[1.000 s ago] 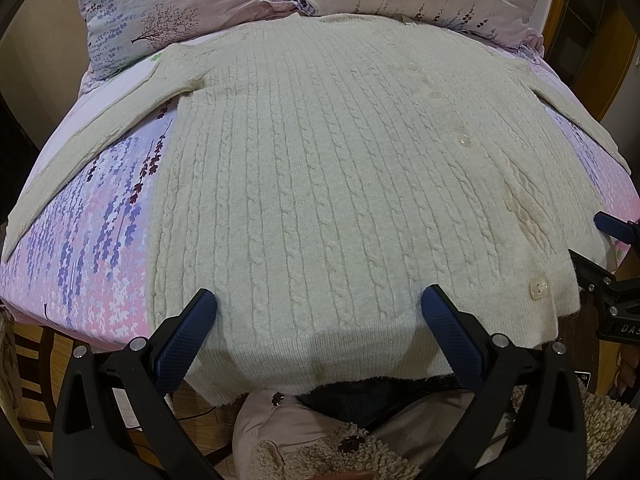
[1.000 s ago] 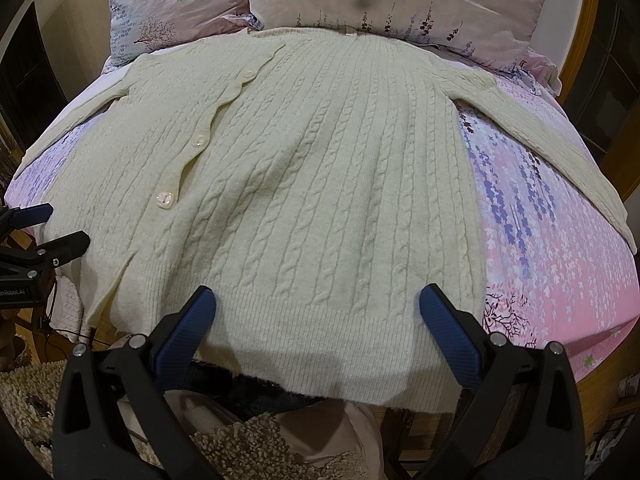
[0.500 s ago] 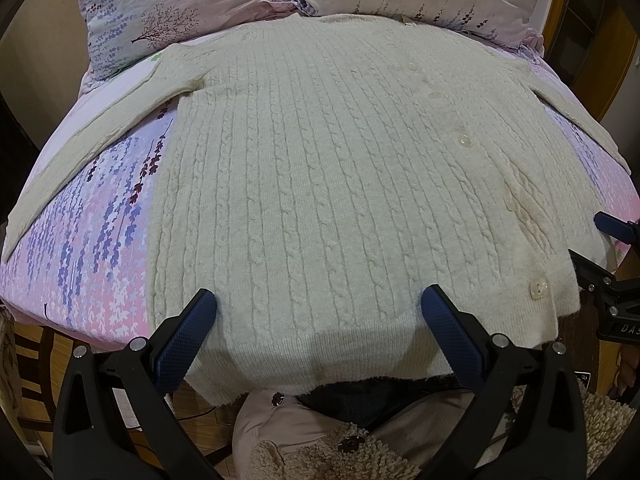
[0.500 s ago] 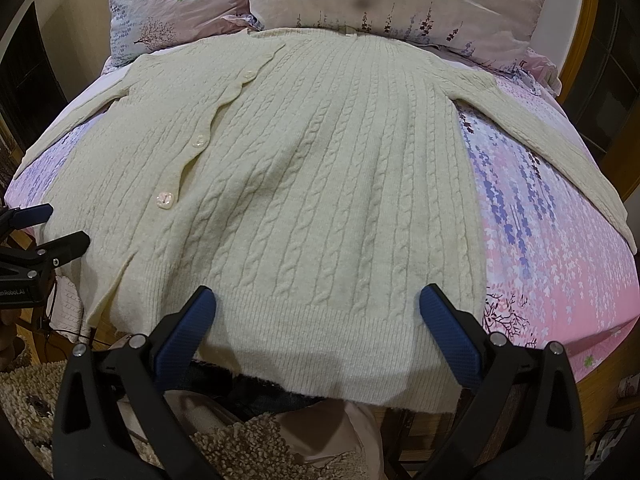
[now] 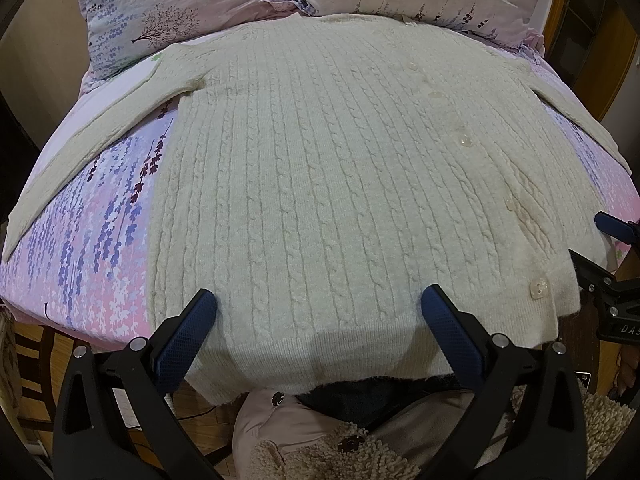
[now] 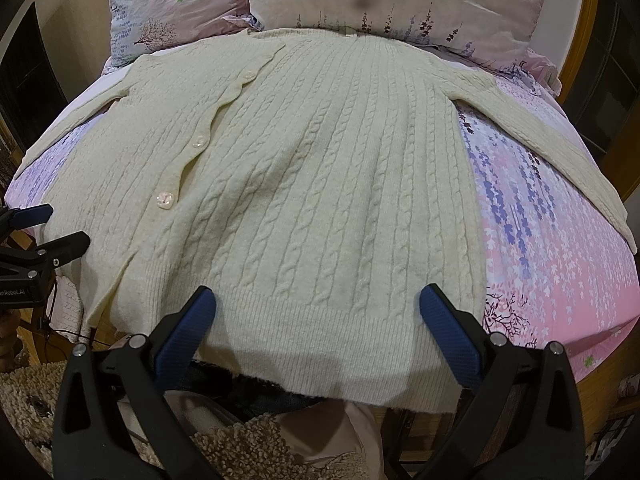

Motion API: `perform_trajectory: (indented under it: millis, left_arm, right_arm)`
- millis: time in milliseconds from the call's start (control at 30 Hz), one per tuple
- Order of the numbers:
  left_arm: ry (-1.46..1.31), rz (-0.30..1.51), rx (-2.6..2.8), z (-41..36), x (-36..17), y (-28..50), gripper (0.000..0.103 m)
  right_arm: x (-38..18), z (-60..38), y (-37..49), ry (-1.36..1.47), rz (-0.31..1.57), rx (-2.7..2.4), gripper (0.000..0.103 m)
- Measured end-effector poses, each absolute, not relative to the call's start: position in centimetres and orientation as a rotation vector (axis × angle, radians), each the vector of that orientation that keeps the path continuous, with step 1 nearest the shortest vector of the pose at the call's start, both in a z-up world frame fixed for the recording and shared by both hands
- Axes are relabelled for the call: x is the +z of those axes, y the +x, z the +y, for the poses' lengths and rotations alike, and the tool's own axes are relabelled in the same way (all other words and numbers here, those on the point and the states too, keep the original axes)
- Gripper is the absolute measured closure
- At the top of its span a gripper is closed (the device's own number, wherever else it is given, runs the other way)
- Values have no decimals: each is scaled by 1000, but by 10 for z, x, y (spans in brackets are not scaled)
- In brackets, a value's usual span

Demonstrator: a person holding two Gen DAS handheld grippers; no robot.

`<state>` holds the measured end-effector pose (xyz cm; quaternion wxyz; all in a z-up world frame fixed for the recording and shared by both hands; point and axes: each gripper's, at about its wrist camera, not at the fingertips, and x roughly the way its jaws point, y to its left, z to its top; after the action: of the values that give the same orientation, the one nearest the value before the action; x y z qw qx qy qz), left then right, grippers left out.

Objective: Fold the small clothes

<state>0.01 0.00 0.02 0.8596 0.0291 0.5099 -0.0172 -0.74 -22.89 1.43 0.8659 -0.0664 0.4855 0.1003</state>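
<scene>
A cream cable-knit cardigan (image 5: 320, 168) lies flat and buttoned on the bed, sleeves spread out to both sides; it also shows in the right wrist view (image 6: 320, 184). Its hem hangs over the near bed edge. My left gripper (image 5: 318, 304) is open, its blue fingers above the hem on the cardigan's left half. My right gripper (image 6: 316, 300) is open above the hem on the right half. Each gripper shows at the edge of the other's view: the right one (image 5: 600, 264) and the left one (image 6: 36, 240).
The bed has a pink and purple floral sheet (image 5: 88, 240) and two floral pillows (image 6: 380, 0) at the head. A wooden bed frame (image 6: 588, 12) stands on the right. Below the near edge are a fleece-trimmed garment (image 5: 320, 440) and the wooden floor.
</scene>
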Motion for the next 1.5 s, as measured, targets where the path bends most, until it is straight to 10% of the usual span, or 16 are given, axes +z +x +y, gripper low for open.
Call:
perform_trajectory:
  millis: [1500]
  left_arm:
    - [78, 1060, -41, -1, 2, 2, 1]
  right_arm:
    - [19, -240, 8, -88, 1011, 230, 6]
